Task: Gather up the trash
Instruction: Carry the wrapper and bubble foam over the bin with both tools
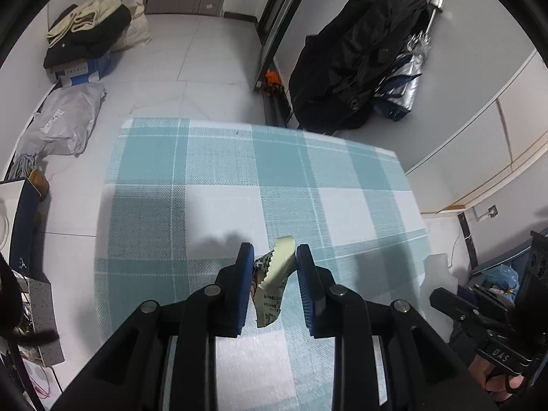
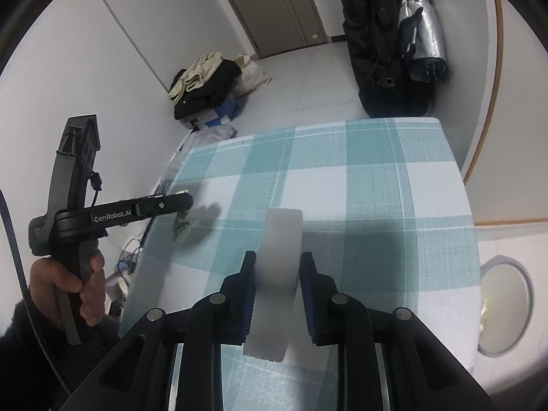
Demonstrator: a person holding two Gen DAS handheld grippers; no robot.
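Observation:
My left gripper (image 1: 274, 257) hangs above the checked tablecloth (image 1: 239, 178) with a crumpled printed snack wrapper (image 1: 274, 281) between its blue pads; the wrapper touches the left pad, and a gap shows on the right side. In the right wrist view the left gripper (image 2: 178, 205) holds the wrapper (image 2: 181, 227) dangling above the table's left part. My right gripper (image 2: 278, 263) is shut on a white foam strip (image 2: 279, 274) that stands up between its pads, above the cloth (image 2: 376, 188).
A round white bin (image 2: 507, 304) with a pale liner stands by the table's right edge. Black bags and a silver umbrella (image 1: 359, 68) hang on the wall beyond the table. Clothes on a box (image 1: 85, 41) and a grey parcel (image 1: 65, 123) lie on the floor at left.

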